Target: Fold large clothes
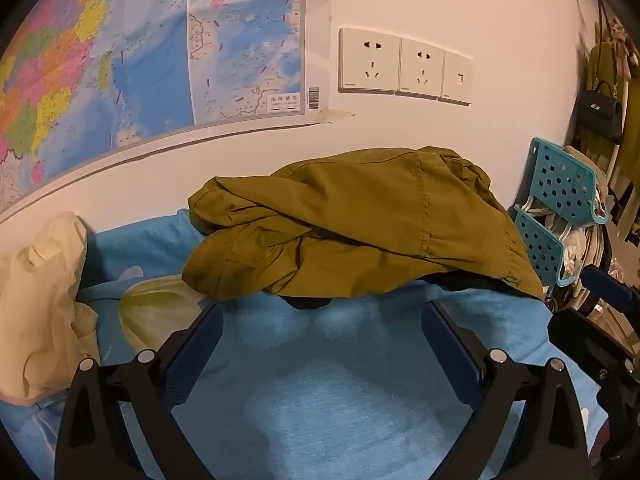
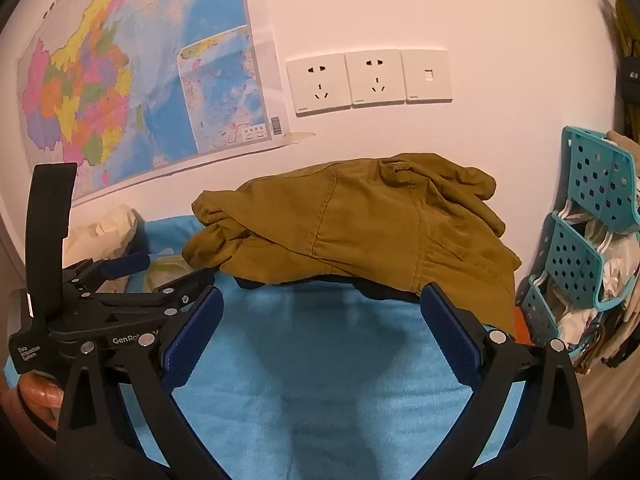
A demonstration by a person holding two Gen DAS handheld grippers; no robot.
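In the left wrist view, the left hand-held gripper (image 1: 322,328) sits nearest, at 6 o'clock, its two blue-padded fingers (image 1: 196,354) spread wide with nothing between them, hovering over the blue blanket (image 1: 328,392). In the right wrist view, the right hand-held gripper (image 2: 320,316) is likewise released, its pads (image 2: 450,334) wide apart and empty above the same blanket. The left hand-held gripper shows there too, at 9 o'clock, side on, with the person's thumb (image 2: 40,394) below it at 8 o'clock.

Just past the fingertips of both, toward 12 o'clock, lies the olive-green jacket (image 1: 360,224), bunched in a loose heap on the blanket and against the wall, with a dark lining showing under its near hem. The right finger of the right hand-held gripper stands just in front of that hem; whether it touches cannot be told.

At 9 o'clock in the left wrist view, a crumpled cream cloth (image 1: 44,300) rests on the blanket, with a pale yellow-green item (image 1: 160,312) beside it. At 3 o'clock hangs a teal perforated organizer (image 1: 560,208) holding pale items.

Farthest off, on the white wall, a coloured map (image 1: 140,60) fills 10 to 11 o'clock, and three white wall plates (image 1: 404,66), two of them sockets, sit at 12 to 1 o'clock. A black handbag (image 1: 600,114) hangs at 2 o'clock.
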